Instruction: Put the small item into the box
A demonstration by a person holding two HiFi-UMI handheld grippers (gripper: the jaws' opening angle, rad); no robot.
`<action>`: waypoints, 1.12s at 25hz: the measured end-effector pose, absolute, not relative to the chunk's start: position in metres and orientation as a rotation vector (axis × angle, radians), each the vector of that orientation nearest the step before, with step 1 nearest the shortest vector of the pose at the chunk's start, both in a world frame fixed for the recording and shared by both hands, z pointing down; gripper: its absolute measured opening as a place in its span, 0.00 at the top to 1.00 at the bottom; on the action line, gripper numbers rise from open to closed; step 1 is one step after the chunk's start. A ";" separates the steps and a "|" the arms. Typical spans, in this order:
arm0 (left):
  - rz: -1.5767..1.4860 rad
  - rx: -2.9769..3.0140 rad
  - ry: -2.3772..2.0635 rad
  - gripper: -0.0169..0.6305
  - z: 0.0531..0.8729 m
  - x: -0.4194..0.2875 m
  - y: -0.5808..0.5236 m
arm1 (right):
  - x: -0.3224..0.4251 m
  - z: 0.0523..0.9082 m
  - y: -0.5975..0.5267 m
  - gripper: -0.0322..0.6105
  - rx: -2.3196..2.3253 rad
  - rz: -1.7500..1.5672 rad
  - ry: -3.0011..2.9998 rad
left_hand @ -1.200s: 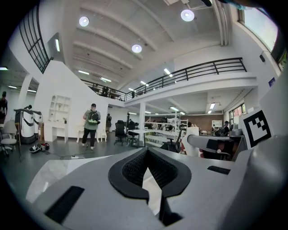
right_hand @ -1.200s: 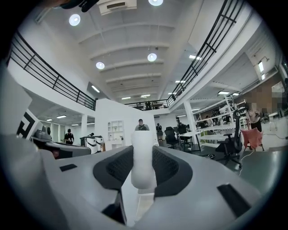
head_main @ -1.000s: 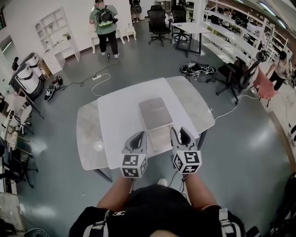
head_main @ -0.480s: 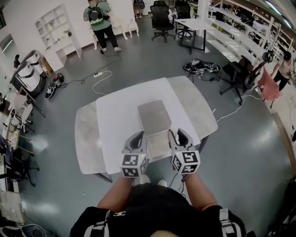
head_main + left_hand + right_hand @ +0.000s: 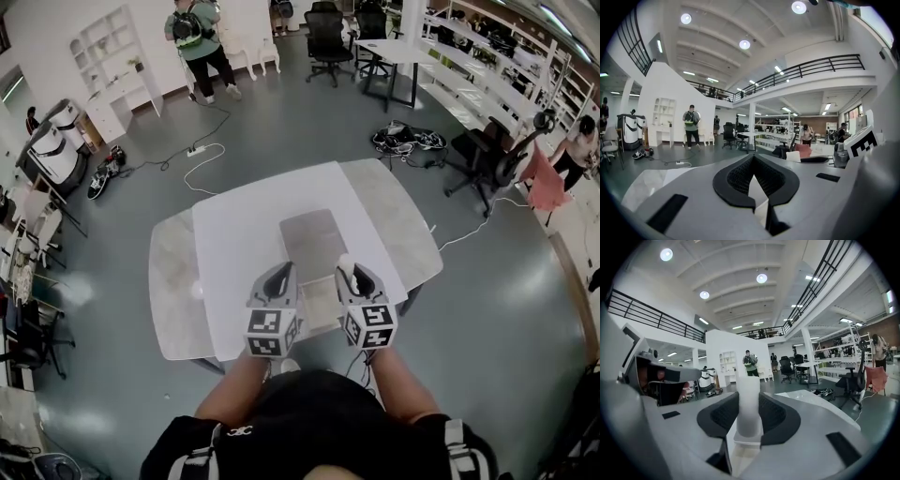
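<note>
On the white table lies a flat box with a grey top; a paler part of it reaches between my two grippers. My right gripper is shut on the small item, a white cylinder that stands upright between the pads, at the box's right near edge. Just left of the box, my left gripper has its jaw tips together, and nothing is between the pads.
The white top lies on a wider marble table. A person with a backpack stands far behind. Office chairs and a cable heap are on the floor, and another person is at the right.
My right gripper has shifted left toward the box, and the white item now shows above its jaws. The left gripper has hardly moved.
</note>
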State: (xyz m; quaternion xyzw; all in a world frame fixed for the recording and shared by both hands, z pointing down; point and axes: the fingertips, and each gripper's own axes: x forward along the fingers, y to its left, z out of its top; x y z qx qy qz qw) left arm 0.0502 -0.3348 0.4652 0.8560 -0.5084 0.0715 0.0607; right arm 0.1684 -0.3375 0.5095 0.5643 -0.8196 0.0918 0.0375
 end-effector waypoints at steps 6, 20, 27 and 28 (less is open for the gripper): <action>0.203 2.554 -1.577 0.95 0.465 0.026 -0.346 | 0.151 0.532 -0.358 0.75 1.686 0.370 -2.478; 0.219 2.455 -1.629 0.95 0.480 -0.014 -0.367 | 0.125 0.604 -0.377 0.75 1.542 0.476 -2.333; 0.224 2.433 -1.633 0.95 0.483 -0.023 -0.372 | 0.127 0.639 -0.377 0.75 1.501 0.526 -2.247; 0.224 2.433 -1.634 0.95 0.482 -0.024 -0.373 | 0.127 0.643 -0.377 0.75 1.497 0.532 -2.235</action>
